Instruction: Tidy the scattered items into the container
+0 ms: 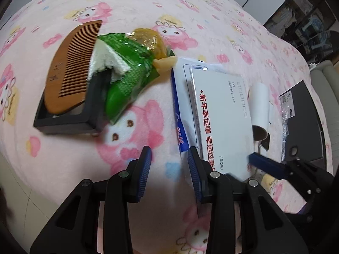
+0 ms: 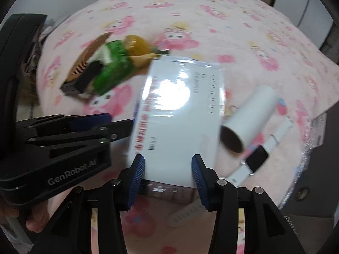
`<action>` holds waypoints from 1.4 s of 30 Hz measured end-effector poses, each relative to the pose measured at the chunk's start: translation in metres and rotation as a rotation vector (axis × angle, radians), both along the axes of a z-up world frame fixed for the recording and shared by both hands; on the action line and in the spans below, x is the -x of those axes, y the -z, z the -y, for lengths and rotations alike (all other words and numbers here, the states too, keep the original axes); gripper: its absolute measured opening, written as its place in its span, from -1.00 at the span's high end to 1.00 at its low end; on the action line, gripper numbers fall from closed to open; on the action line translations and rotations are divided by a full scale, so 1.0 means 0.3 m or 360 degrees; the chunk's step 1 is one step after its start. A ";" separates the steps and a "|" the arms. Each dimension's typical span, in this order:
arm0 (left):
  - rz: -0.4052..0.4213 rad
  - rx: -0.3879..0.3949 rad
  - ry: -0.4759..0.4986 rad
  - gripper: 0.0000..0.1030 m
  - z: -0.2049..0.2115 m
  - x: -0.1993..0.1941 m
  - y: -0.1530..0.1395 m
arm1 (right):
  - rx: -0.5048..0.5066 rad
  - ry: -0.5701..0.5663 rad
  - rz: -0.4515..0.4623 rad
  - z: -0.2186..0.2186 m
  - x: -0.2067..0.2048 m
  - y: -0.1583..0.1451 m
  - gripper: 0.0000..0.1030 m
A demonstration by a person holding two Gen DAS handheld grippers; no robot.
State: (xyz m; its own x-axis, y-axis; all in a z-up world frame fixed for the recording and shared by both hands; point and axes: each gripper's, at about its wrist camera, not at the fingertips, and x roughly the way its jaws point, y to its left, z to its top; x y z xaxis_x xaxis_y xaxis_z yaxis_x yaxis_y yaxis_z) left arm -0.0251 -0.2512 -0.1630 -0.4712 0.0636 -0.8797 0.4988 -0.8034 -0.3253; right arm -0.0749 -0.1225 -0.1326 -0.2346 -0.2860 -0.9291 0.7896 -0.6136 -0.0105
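Surface: pink cartoon-print blanket (image 1: 63,158); what carries it cannot be told.

Left tool (image 1: 169,167): jaws partly open, nothing between the pads, only blanket showing in the gap. Its right-hand pad stands at the near left corner of the white envelope (image 1: 222,114).

Right tool (image 2: 168,175): jaws partly open and straddling the near short edge of the envelope (image 2: 180,116). Pads stand just outside the card's sides; a grip cannot be confirmed, view blurred. It reads as open around the card, not clamped.

Envelope lies dead ahead of the right tool, long axis running away from it along the pointing line, on a blue-printed bag (image 1: 180,127). Judgement: the right hand is the better placed for it.

Black tray (image 1: 70,122), presumably the container, sits ahead and well to the left of both tools, nearer the left one. It already carries a wooden comb (image 1: 70,67) and a green tissue pack (image 1: 127,74).

White roll (image 2: 250,118) and white-strapped watch (image 2: 256,160) lie to the right of the right tool, loose.
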 end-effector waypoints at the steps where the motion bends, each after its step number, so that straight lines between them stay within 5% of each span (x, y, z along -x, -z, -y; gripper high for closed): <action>1: 0.0000 -0.0011 -0.0007 0.32 0.002 0.003 -0.002 | 0.0009 0.0050 0.0010 -0.017 0.018 -0.004 0.17; 8: -0.0163 -0.0173 -0.0051 0.32 0.005 -0.047 -0.054 | 0.0158 0.0311 0.0172 -0.132 0.148 -0.023 0.17; 14: -0.0161 -0.0295 0.0010 0.40 -0.059 -0.029 -0.017 | 0.0297 0.0248 0.0389 -0.118 0.158 -0.001 0.17; 18: -0.0176 -0.0237 0.0064 0.51 -0.096 -0.033 -0.054 | 0.0350 0.0195 0.0383 -0.129 0.099 -0.033 0.39; 31: -0.0314 -0.0244 0.0363 0.51 -0.305 -0.058 -0.209 | 0.0411 0.0317 0.0425 -0.360 -0.018 -0.048 0.40; 42: -0.0249 -0.0292 0.0606 0.51 -0.522 -0.021 -0.206 | 0.0542 0.0535 0.0617 -0.558 -0.027 0.026 0.39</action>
State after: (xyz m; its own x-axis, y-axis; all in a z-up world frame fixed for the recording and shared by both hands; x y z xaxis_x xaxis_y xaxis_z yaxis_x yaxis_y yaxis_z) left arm -0.0188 -0.0946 -0.1012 -0.5107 0.4064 -0.7577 0.1121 -0.8423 -0.5273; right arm -0.0667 0.0448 -0.1404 -0.0265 -0.5508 -0.8342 0.4595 -0.7478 0.4792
